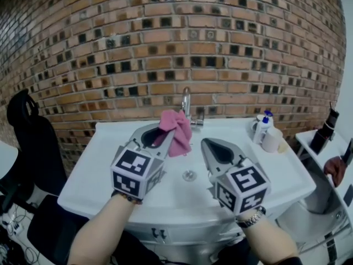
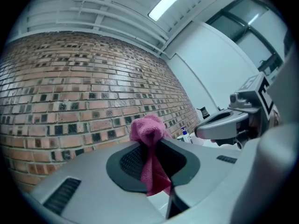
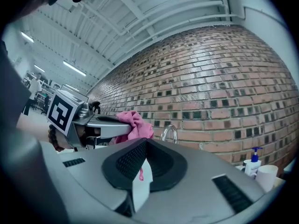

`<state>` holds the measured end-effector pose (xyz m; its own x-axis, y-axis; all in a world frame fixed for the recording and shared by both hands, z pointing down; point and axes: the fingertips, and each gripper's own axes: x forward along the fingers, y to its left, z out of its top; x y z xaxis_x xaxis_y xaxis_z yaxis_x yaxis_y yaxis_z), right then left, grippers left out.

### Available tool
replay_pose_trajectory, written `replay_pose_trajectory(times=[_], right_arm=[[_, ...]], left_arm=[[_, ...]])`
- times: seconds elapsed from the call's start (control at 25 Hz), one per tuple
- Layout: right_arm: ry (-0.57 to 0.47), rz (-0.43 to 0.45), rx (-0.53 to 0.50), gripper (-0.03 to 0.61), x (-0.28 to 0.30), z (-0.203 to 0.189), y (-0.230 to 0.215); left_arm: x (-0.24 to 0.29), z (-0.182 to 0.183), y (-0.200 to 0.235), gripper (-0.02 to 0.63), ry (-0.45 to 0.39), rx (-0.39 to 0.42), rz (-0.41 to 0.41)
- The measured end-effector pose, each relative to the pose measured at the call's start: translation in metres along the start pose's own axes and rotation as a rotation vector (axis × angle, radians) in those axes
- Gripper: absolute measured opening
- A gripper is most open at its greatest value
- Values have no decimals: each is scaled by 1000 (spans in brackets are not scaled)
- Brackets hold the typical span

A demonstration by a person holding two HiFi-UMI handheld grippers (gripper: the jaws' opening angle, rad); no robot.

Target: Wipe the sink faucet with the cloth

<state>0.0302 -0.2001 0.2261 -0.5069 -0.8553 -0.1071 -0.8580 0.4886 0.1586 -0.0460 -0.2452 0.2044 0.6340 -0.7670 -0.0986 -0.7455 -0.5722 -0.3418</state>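
Your left tool (image 1: 156,132) grips the cloth (image 1: 177,130) just short of the faucet (image 1: 186,101), right tool (image 1: 207,144) clenched empty, so this looks like the approach; next, press the cloth against it.

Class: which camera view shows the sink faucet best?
The head view: the faucet shows almost whole, upright at the back edge of the sink, against the brick wall. The right gripper view shows only its curved spout; the left gripper view shows none of it.
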Motion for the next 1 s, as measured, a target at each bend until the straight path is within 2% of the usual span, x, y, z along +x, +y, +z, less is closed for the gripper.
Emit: replay_pose_trajectory(times=[0.56,1.0], right_arm=[[1,31,13,11,69,2,-46],[-10,41,33,11,106,3,-71]], left_arm=[[83,-3,42,67,25,23,6],[121,-4,62,67,40,27,1]])
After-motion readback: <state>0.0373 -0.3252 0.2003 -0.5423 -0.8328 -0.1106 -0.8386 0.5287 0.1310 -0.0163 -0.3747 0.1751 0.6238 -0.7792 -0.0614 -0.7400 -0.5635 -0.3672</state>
